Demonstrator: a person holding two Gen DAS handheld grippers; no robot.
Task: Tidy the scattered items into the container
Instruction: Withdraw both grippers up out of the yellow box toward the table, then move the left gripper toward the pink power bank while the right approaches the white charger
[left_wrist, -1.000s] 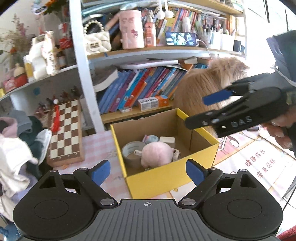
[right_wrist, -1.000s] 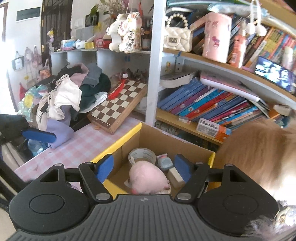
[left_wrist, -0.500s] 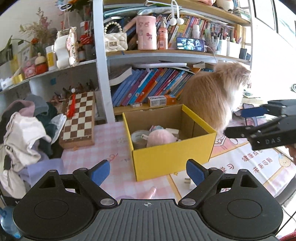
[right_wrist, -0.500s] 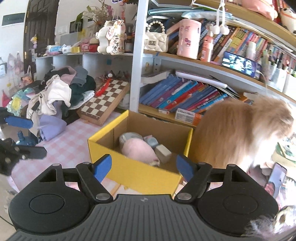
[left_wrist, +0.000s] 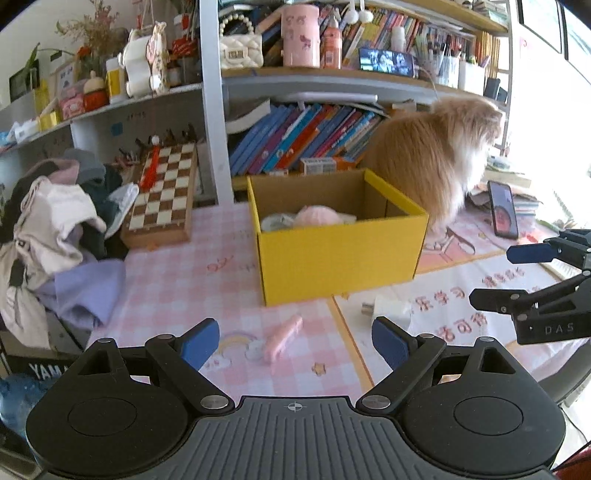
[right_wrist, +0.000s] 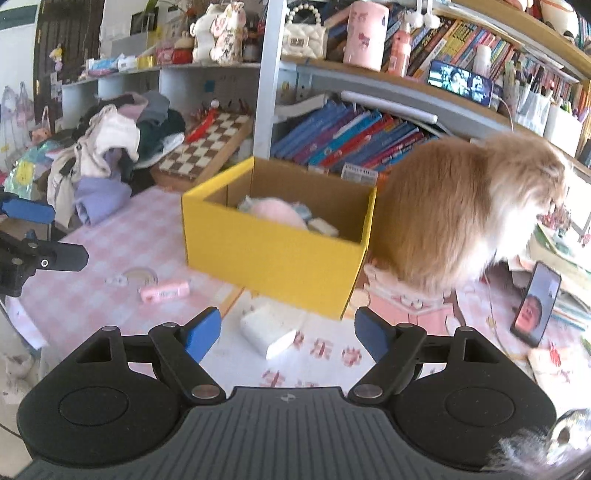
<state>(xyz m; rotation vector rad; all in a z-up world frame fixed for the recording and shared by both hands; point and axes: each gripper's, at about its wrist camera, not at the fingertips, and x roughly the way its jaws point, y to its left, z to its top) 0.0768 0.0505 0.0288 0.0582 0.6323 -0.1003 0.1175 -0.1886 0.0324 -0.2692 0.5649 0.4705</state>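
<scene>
Yellow box (left_wrist: 341, 254) held pink plush (left_wrist: 317, 216); pink eraser (left_wrist: 282, 338), white charger (right_wrist: 267, 330) lay near it on surface. Both grippers' fingers spread, empty. Cat (right_wrist: 461, 210) beside box might jostle it.

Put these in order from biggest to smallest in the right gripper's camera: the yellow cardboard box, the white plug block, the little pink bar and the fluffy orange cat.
1. Yellow cardboard box and fluffy orange cat: they look alike in size, so no ranking.
2. White plug block, though it lies nearer the camera.
3. Little pink bar.
</scene>
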